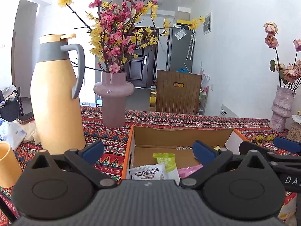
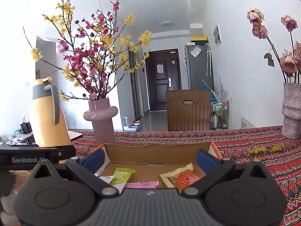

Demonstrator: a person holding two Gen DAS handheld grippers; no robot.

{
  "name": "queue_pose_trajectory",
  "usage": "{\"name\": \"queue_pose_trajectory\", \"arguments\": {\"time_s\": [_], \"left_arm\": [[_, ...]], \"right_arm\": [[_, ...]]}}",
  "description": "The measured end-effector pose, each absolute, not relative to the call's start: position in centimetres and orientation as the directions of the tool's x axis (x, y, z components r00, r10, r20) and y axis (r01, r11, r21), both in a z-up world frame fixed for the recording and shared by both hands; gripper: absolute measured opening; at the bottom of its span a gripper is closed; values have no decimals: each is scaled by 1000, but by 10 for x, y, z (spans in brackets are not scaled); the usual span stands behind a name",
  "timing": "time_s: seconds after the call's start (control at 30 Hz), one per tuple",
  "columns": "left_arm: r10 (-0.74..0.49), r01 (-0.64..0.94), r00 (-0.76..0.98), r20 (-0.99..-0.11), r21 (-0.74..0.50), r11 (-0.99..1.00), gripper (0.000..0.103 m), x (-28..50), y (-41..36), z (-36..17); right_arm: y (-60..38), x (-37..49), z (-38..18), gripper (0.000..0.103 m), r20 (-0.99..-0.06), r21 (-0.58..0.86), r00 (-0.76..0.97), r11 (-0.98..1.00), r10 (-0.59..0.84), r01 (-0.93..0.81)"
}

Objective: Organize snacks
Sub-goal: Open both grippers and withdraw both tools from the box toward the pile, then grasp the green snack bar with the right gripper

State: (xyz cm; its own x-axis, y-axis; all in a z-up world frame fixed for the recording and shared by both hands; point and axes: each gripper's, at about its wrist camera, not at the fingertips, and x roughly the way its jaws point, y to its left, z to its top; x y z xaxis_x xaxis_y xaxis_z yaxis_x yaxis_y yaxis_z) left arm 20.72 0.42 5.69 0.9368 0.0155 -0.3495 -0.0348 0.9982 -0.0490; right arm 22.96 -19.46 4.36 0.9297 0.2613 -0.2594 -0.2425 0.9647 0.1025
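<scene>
A: Okay, left wrist view. Left gripper (image 1: pixel 148 151) spread wide, nothing between the blue pads (image 1: pixel 93 150). Box (image 1: pixel 131 143) lower centre, open, on the patterned cloth (image 1: pixel 111 139).
B: Snacks?
A: All inside the box: white pack (image 1: pixel 145 173), green pack (image 1: pixel 166 163) just right of it, pink pack (image 1: pixel 188 170) further right, partly hidden by the finger. Thermos (image 1: pixel 56 101) at left, pink vase (image 1: pixel 113 98) centre, second vase (image 1: pixel 282 107) at right edge. Right gripper (image 1: pixel 282 150) pokes in at lower right.
B: Right wrist view?
A: Right gripper (image 2: pixel 149 159) wide too, empty, over the box (image 2: pixel 213 147) at lower centre. Inside: green pack (image 2: pixel 122 175), pink pack (image 2: pixel 142 185), orange pack (image 2: pixel 183 178) at right, white pack (image 2: pixel 106 179) corner at left. Thermos (image 2: pixel 49 116) left, pink vase (image 2: pixel 102 118) centre-left, second vase (image 2: pixel 292 111) at right edge.
</scene>
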Motion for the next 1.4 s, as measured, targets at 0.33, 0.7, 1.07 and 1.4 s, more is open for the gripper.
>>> {"name": "queue_pose_trajectory", "arguments": {"time_s": [0.33,0.7,1.07,1.4], "left_arm": [[33,-45,933,-357,-26,999,103,155,10,62],[24,-46,919,-394,-45,998,103,111,23,49],[19,-44,896,-443,-46,998,103,80,37,29],[14,-47,874,-485,-55,997,103,62,49,9]], "right_arm": [[-194,180,50,103,-264,119,920,956,291,-268],[-190,132,40,103,-306,118,906,955,294,-271],[-194,103,20,103,-377,131,884,961,276,-244],[-198,80,-1,103,-438,139,862,966,256,-217]]}}
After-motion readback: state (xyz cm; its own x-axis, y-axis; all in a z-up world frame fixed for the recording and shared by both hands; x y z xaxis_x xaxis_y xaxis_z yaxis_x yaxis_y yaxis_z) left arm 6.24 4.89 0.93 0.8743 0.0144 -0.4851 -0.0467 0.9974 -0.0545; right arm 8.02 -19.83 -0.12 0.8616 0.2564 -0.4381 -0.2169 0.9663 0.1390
